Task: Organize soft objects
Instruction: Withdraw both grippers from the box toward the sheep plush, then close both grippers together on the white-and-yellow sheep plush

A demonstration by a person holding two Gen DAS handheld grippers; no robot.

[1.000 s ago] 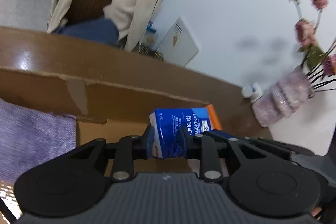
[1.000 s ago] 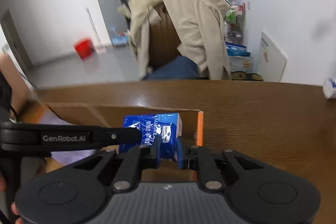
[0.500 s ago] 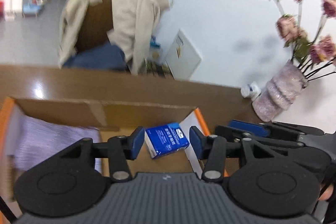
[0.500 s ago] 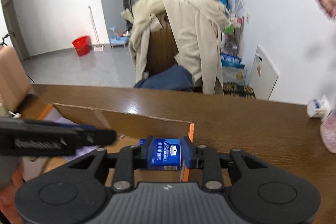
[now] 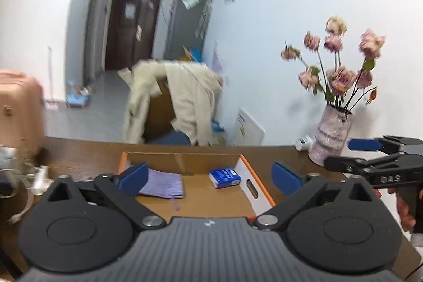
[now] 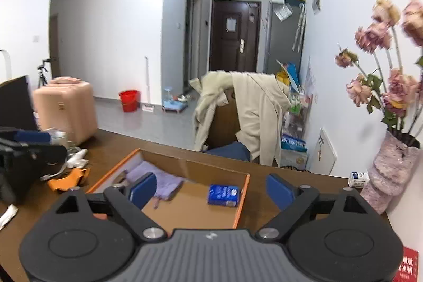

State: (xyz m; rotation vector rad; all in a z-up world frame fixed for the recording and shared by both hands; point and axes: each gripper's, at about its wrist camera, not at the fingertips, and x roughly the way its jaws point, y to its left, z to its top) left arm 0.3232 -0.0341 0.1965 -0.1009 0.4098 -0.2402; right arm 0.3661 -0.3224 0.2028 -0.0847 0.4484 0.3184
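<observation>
Tissue pack [image 5: 224, 177], blue and soft, lies in the cardboard box [image 5: 260, 192] near its right wall, with a folded lilac cloth [image 5: 162, 183] at the left end. Both seem placed. Left gripper [image 5: 210, 176] and right gripper [image 6: 211, 189] have just been opening; each now stands wide with nothing between the pads. What is left looks like the blurred clutter [image 6: 71, 173] on the surface [image 6: 312, 192], perhaps orange fabric.

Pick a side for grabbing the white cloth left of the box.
Left, probably. The crumpled white cloth lies left of the orange-edged cardboard box, on the left tool's side; both tools are open.
</observation>
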